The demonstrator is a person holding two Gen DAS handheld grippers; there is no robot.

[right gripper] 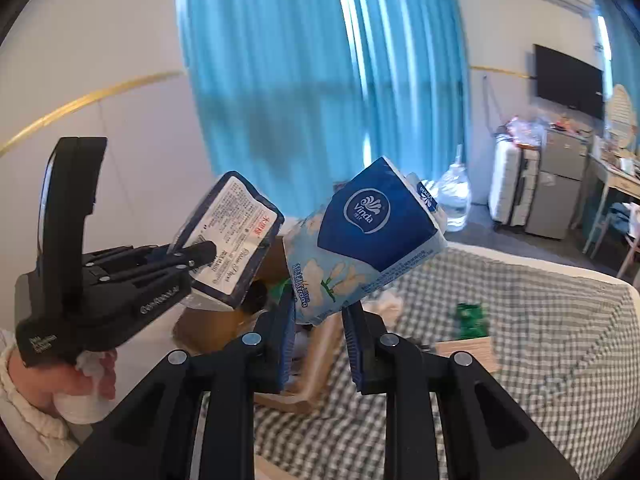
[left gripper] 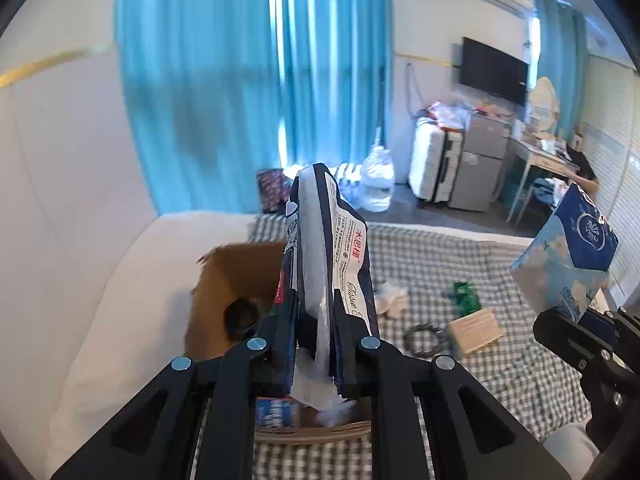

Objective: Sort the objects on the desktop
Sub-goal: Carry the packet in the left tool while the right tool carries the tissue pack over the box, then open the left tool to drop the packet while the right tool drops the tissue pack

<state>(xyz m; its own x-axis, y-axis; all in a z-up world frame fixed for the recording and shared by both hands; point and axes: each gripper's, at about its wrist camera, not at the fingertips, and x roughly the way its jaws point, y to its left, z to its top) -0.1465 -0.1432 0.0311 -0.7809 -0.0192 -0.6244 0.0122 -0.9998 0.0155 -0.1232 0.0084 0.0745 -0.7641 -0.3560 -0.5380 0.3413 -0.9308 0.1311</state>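
Note:
My left gripper (left gripper: 316,320) is shut on a dark blue and white tissue pack (left gripper: 328,248) and holds it upright above an open cardboard box (left gripper: 224,280). The same pack (right gripper: 232,248) and left gripper (right gripper: 200,254) show at the left of the right wrist view. My right gripper (right gripper: 318,316) is shut on a blue Vinda tissue pack (right gripper: 360,236) with a flower print, held in the air, tilted. That pack (left gripper: 568,256) and the right gripper (left gripper: 576,320) show at the right edge of the left wrist view.
A checked cloth (left gripper: 460,256) covers the surface. On it lie a green packet (left gripper: 466,298), a wooden block (left gripper: 476,330), a dark beaded ring (left gripper: 424,338) and a crumpled white tissue (left gripper: 390,296). A black round object (left gripper: 240,314) sits in the box. A low wooden tray rim (left gripper: 312,434) lies under the left gripper.

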